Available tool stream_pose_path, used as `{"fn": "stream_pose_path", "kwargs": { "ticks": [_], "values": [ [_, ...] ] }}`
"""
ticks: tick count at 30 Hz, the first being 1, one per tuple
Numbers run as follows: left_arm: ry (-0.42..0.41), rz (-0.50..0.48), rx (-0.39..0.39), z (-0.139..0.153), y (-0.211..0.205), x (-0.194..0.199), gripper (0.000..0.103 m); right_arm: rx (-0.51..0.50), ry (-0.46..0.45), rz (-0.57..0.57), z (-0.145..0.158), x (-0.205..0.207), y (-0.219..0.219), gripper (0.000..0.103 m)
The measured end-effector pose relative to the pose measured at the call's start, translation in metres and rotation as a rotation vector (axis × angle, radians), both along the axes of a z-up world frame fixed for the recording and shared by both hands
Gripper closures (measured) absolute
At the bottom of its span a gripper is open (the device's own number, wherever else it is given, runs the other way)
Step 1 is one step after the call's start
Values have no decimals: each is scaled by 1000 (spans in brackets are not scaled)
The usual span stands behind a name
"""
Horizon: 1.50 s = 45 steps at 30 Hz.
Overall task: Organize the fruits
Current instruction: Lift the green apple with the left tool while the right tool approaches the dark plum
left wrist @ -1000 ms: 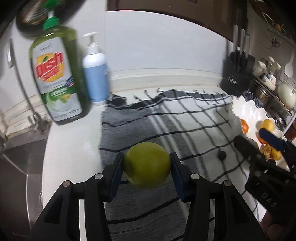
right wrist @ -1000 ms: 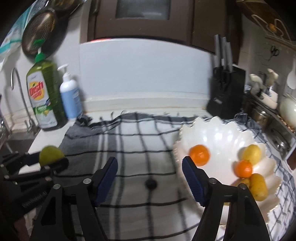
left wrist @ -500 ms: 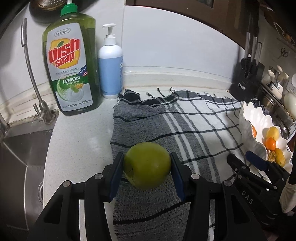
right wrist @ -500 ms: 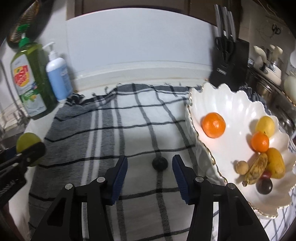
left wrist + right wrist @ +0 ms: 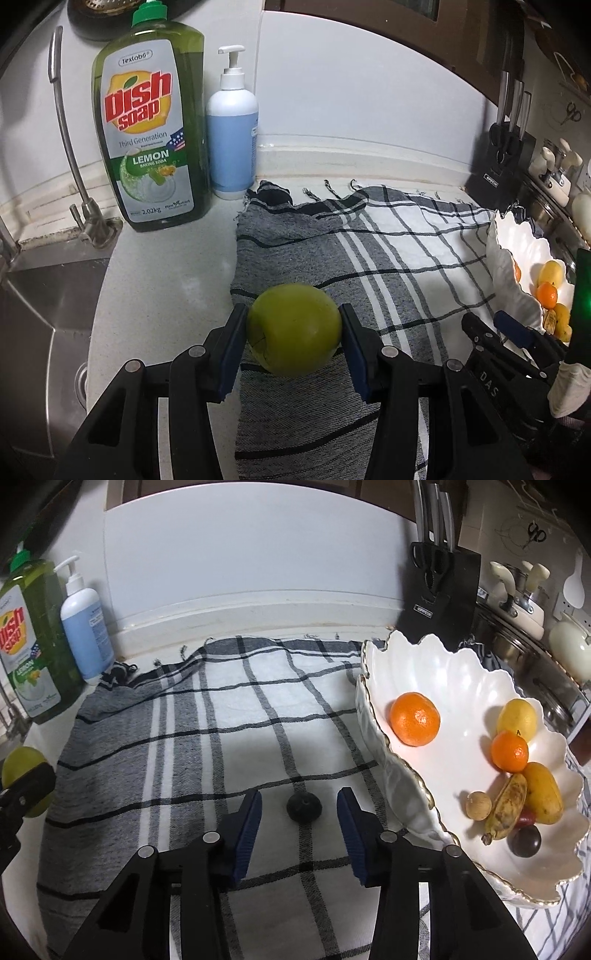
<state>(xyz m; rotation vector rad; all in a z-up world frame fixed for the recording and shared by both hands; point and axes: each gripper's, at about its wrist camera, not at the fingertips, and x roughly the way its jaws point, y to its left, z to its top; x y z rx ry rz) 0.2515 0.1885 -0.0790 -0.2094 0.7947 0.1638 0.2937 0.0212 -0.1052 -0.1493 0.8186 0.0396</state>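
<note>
The right gripper (image 5: 299, 814) has its fingers wide, straddling the small dark fruit (image 5: 304, 808) on the checked cloth (image 5: 184, 738). The left gripper (image 5: 293, 334) grips the green apple (image 5: 294, 334); the bowl (image 5: 406, 672) lies rightward.

The right claw (image 5: 298, 825) has dropped to straddle the small dark fruit (image 5: 304, 808).

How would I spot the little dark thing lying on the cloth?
Start at the white scalloped bowl on the checked cloth. Just left of it, between the open right claw fingers, lies a small dark round fruit, the only fruit on the cloth.
</note>
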Motion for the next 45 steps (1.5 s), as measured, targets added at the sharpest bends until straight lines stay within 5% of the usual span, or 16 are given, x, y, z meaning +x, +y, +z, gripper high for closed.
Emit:
{"fn": "stream_pose_path", "kwargs": {
  "ticks": [14, 21, 45],
  "values": [
    [13, -31, -31, -7, -1, 2, 55, -6, 26, -23, -11, 6, -2, 66],
    [16, -41, -34, -8, -2, 3, 55, 13, 30, -15, -12, 11, -2, 79],
    [-12, -36, -3, 8, -12, -12, 55, 70, -30, 49, 20, -25, -11, 80]
  ]
}}
